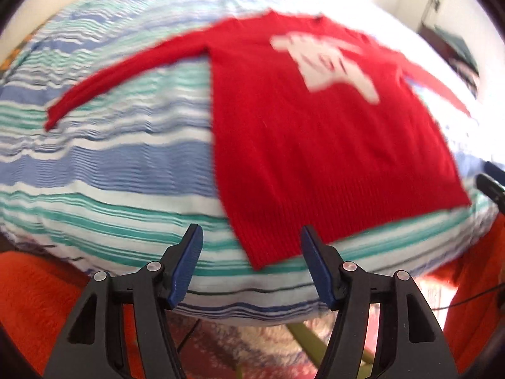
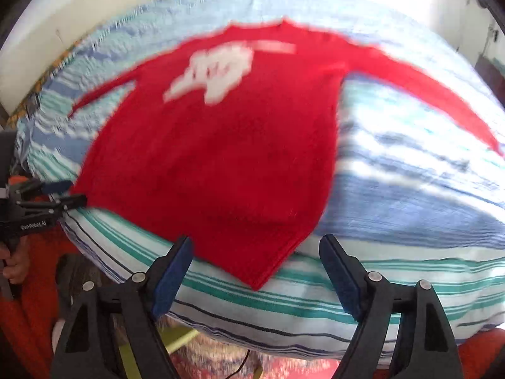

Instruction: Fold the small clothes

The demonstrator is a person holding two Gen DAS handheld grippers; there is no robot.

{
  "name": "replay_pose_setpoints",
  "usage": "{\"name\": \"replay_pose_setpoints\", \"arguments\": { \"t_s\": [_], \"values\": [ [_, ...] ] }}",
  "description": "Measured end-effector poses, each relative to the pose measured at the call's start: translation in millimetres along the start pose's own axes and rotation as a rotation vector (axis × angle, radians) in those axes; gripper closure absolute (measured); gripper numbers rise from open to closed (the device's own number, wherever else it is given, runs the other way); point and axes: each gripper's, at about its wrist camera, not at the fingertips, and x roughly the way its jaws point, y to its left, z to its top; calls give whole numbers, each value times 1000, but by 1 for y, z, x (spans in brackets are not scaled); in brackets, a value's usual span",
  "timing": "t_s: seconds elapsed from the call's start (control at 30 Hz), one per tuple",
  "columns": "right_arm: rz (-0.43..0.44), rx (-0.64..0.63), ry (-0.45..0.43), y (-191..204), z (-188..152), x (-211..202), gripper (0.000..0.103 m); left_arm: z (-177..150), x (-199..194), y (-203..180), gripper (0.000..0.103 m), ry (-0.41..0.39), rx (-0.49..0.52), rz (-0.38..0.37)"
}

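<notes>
A red knitted sweater [image 1: 315, 145] [image 2: 221, 151] with a white motif on the chest lies flat on the striped bedcover [image 1: 120, 158] [image 2: 410, 195], front up, both sleeves spread out to the sides. My left gripper [image 1: 251, 232] hangs open over the hem's near left corner, with nothing between its blue pads [image 1: 186, 268]. Above the hem's near right corner my right gripper [image 2: 256, 241] stands open too, holding nothing. Each wrist view catches the other gripper at its edge: the left one [image 2: 47, 195] by the hem, the right one [image 1: 489, 183] at the far right.
The bed's near edge curves just below the hem. Under it show orange fabric [image 1: 31, 300], a patterned rug [image 1: 252, 347], a yellow-green bar [image 1: 303, 338] and a thin black cable [image 2: 243, 363]. A pale wall [image 2: 94, 9] backs the bed. A hand [image 2: 15, 265] holds the left gripper's handle.
</notes>
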Motion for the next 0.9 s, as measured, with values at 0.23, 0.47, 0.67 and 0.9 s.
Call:
{"name": "replay_pose_setpoints", "arguments": {
  "t_s": [0.23, 0.47, 0.67, 0.9],
  "values": [
    [-224, 49, -145, -16, 4, -38, 17, 9, -11, 25, 29, -51, -125, 64],
    [-378, 75, -162, -27, 6, -48, 17, 9, -20, 28, 26, -101, -134, 120],
    [-408, 52, -158, -28, 4, -51, 17, 10, -18, 23, 25, -102, -100, 137],
    [-459, 87, -152, -38, 4, -49, 17, 11, -12, 16, 25, -100, -78, 154]
  ]
}}
